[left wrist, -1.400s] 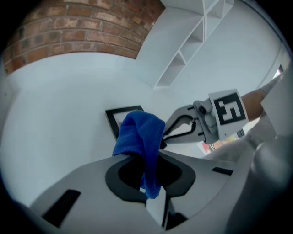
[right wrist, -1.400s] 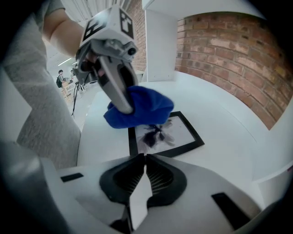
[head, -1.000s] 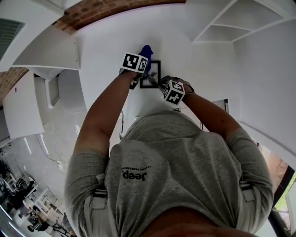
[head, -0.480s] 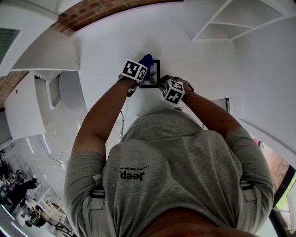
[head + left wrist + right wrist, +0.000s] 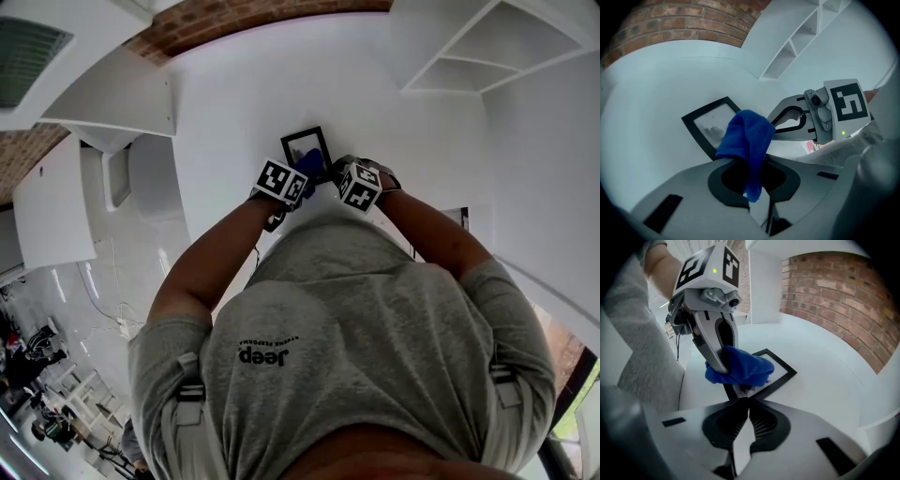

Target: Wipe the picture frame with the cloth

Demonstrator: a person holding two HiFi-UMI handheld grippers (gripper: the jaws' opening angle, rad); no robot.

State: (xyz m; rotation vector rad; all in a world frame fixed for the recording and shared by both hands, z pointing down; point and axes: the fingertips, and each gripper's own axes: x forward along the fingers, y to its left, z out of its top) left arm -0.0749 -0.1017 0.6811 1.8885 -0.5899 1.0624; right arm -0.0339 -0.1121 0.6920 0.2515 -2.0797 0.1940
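Observation:
A black picture frame (image 5: 302, 143) with a pale print lies on a white surface (image 5: 234, 103). My left gripper (image 5: 302, 169) is shut on a blue cloth (image 5: 310, 163), which rests on the frame's near part. In the left gripper view the cloth (image 5: 746, 136) hangs from the jaws and covers the right side of the frame (image 5: 705, 123). My right gripper (image 5: 743, 397) is shut on the frame's near corner, and the frame's far edge (image 5: 785, 373) shows past the cloth (image 5: 740, 367). The two grippers are close together.
White open shelves (image 5: 487, 47) stand at the far right and a brick wall (image 5: 216, 14) runs behind the surface. A white cabinet (image 5: 103, 103) is on the left. The person's torso fills the lower part of the head view.
The left gripper has drawn the cloth from the frame's far edge down across it to the near part. The right gripper has kept its hold on the frame.

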